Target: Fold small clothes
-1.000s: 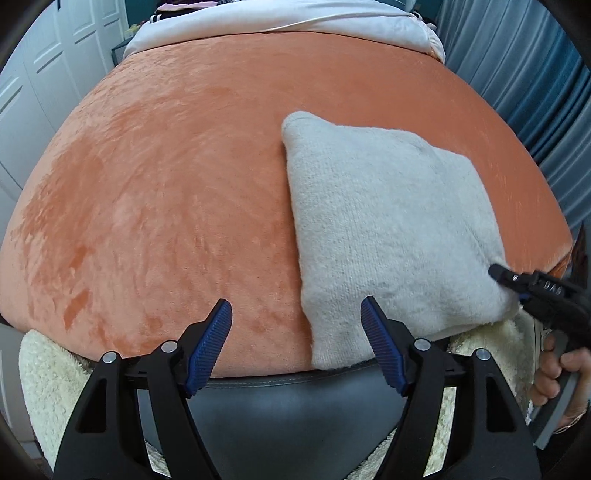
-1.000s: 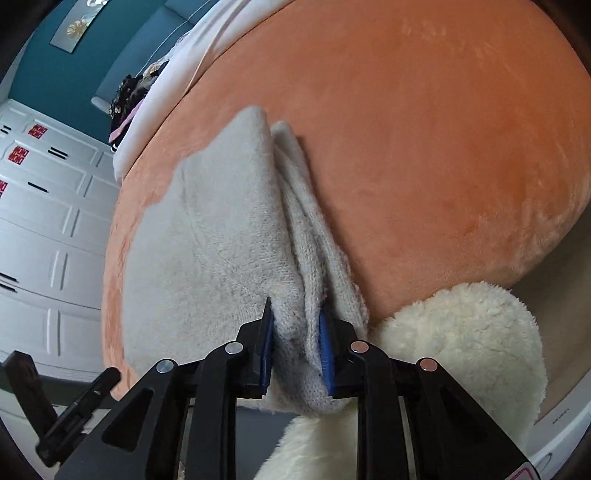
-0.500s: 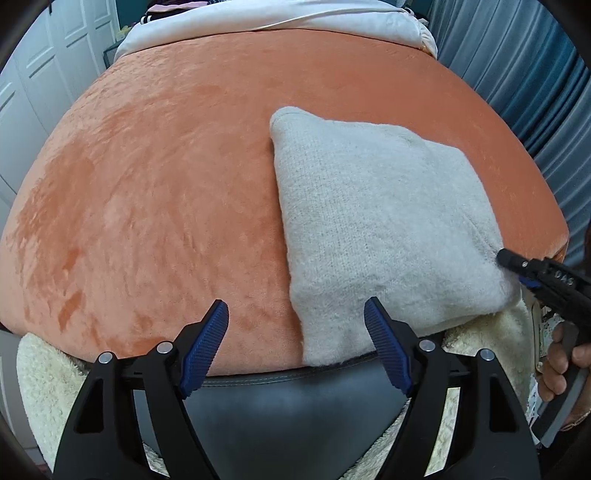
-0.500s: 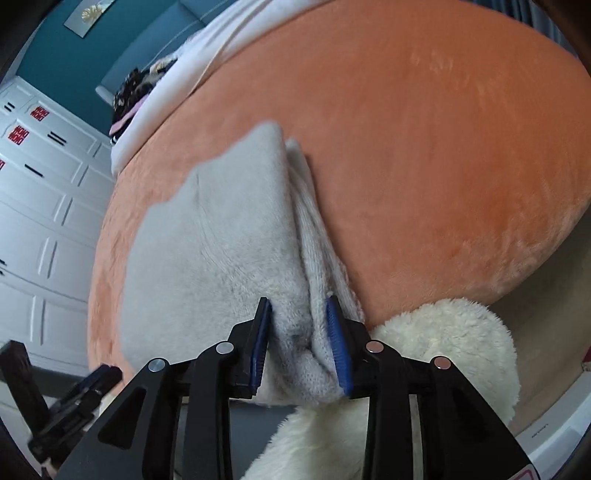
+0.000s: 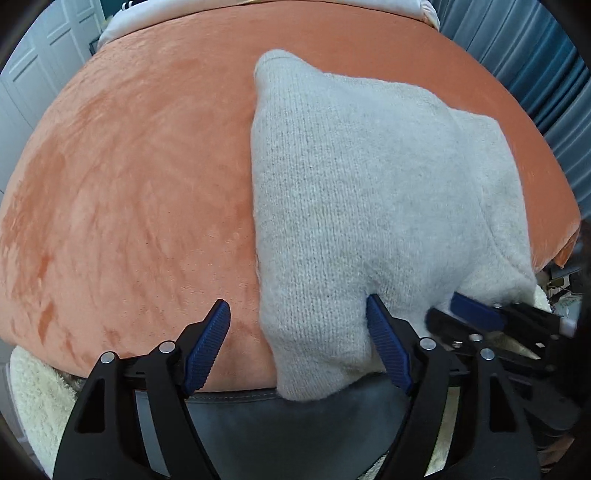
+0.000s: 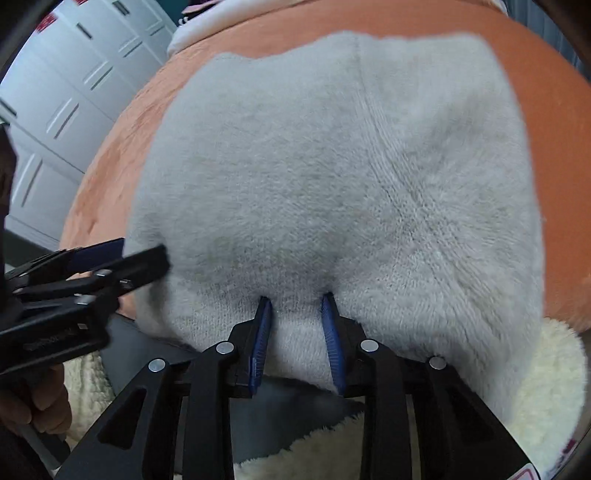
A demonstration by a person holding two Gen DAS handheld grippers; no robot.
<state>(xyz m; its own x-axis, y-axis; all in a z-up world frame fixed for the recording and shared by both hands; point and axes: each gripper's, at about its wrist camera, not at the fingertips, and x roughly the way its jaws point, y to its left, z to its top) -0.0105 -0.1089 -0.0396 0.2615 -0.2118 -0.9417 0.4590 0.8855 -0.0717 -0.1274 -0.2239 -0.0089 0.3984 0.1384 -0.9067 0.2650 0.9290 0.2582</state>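
Note:
A light grey knit garment [image 5: 369,184] lies folded on an orange plush blanket [image 5: 129,184], its near hem hanging over the front edge. My left gripper [image 5: 295,302] stands open astride the garment's near left corner; the right finger [image 5: 384,339] dents the knit, the left one rests over bare blanket. Close beside it, my right gripper [image 5: 443,308] meets the same hem. In the right wrist view the garment [image 6: 332,166] fills the frame and my right gripper [image 6: 295,301] is closing, a bunch of hem pinched between its pads. The left gripper [image 6: 144,251] enters from the left.
Cream fleece [image 5: 33,398] and a grey padded edge [image 5: 295,424] sit below the blanket's front. White bedding [image 5: 122,29] lies at the far end, blue curtains [image 5: 535,74] on the right, white cupboard doors [image 6: 55,92] on the left. A hand [image 6: 40,402] grips the left tool.
My right gripper left the garment's right edge, slid left along the hem and rolled, ending beside the left gripper. The left gripper sank closer to the near left corner.

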